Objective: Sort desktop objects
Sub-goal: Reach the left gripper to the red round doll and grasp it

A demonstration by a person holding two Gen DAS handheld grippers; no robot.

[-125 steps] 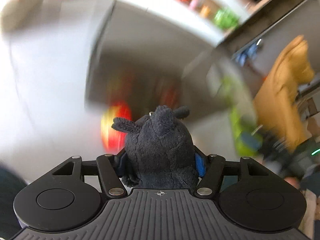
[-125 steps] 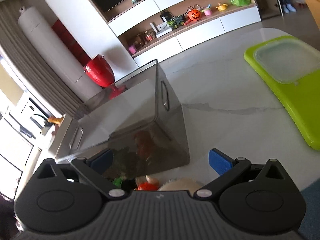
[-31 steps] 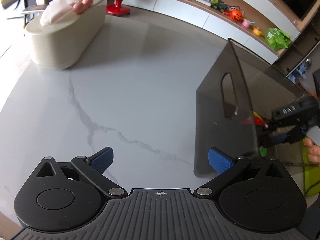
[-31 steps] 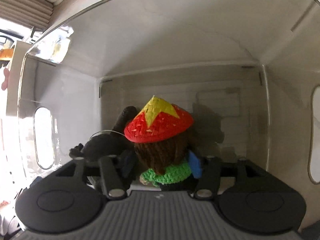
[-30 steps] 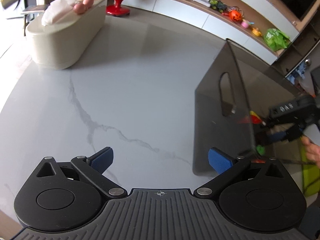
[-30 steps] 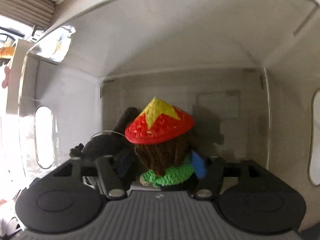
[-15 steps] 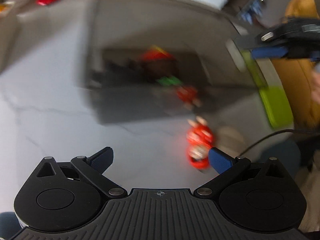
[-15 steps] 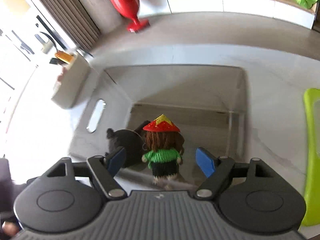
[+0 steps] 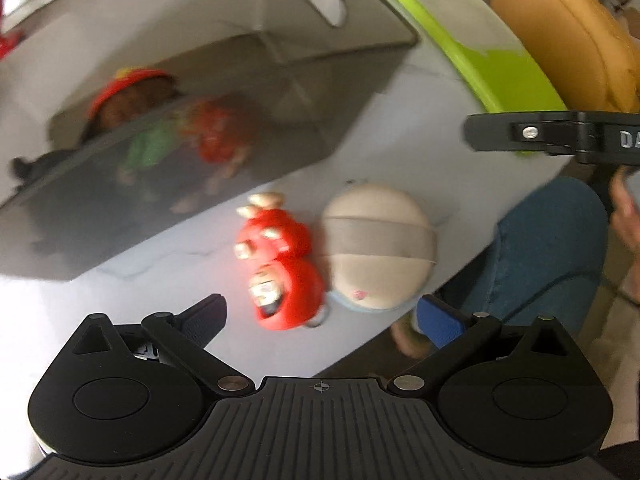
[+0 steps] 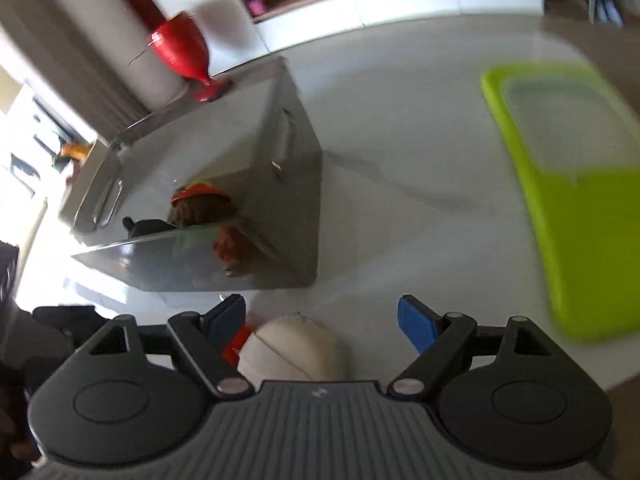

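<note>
A smoky clear storage bin stands on the marble table; inside lie a doll with a red-and-yellow hat and a dark plush. The bin also shows in the right wrist view. In front of it lie a red figure toy and a round beige pouch. My left gripper is open and empty, just short of the red toy. My right gripper is open and empty above the pouch.
A lime-green tray with a clear lid lies to the right on the table. The table's front edge runs close behind the pouch; a person's leg in jeans is beyond it. A red vase stands behind.
My right gripper let go of the hatted doll inside the bin, lifted out and pulled back. My left gripper swung from the bare table round to the red toy and pouch.
</note>
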